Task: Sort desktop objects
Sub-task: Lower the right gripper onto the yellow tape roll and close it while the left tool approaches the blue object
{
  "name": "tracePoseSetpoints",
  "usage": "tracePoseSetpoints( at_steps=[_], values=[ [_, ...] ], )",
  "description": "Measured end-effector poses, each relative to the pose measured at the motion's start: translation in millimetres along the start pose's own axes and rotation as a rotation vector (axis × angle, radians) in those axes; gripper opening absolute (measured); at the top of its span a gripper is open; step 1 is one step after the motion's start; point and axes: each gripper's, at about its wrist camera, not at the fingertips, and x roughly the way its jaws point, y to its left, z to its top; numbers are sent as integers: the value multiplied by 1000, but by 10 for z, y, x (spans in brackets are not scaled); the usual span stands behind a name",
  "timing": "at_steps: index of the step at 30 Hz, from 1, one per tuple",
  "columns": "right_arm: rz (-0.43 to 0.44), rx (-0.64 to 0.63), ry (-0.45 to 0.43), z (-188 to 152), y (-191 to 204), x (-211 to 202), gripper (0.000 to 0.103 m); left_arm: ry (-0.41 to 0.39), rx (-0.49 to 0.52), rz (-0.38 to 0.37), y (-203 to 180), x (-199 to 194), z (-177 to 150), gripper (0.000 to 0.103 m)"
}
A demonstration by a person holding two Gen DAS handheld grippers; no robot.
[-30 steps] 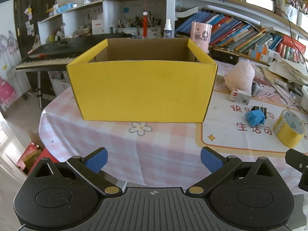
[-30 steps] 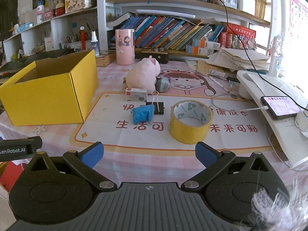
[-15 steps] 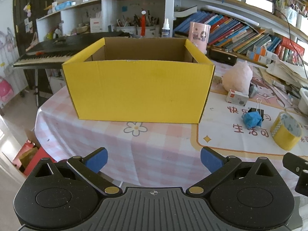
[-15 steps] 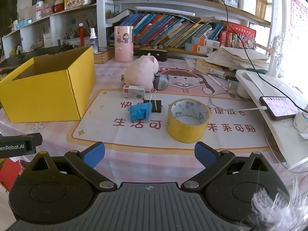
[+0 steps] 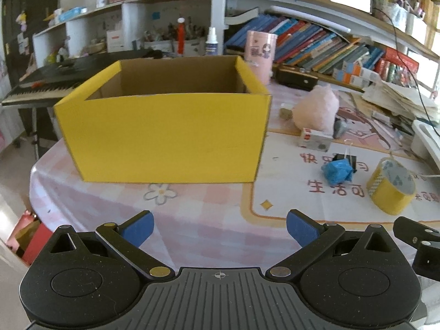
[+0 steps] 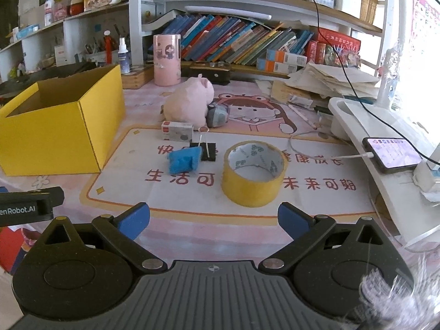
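An open yellow cardboard box (image 5: 165,134) stands on the pink checked tablecloth; it also shows at the left of the right wrist view (image 6: 55,132). To its right lie a yellow tape roll (image 6: 254,173), a crumpled blue wad (image 6: 184,160), a black binder clip (image 6: 206,150), a small white box (image 6: 177,134) and a pink plush pig (image 6: 189,103). My left gripper (image 5: 218,228) is open and empty, in front of the box. My right gripper (image 6: 213,220) is open and empty, just short of the tape roll.
A white stand (image 6: 385,165) with a phone (image 6: 392,155) and cable is at the right. A pink cylinder (image 6: 166,60), stacked papers (image 6: 330,82) and bookshelves stand behind. A keyboard (image 5: 41,90) stands left of the table. The table edge (image 5: 41,165) drops off at the left.
Both grippers have moved forward and a little up, so the box and tape roll look nearer. Both stay open and empty. No object has moved.
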Motion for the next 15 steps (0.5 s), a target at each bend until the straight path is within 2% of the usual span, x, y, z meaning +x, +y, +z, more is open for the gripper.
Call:
tracePoseSetpoints(
  at_steps=[15],
  values=[
    [0,18,33,101,-312,242,101,9,62,-12,-361,167,99,102]
  ],
)
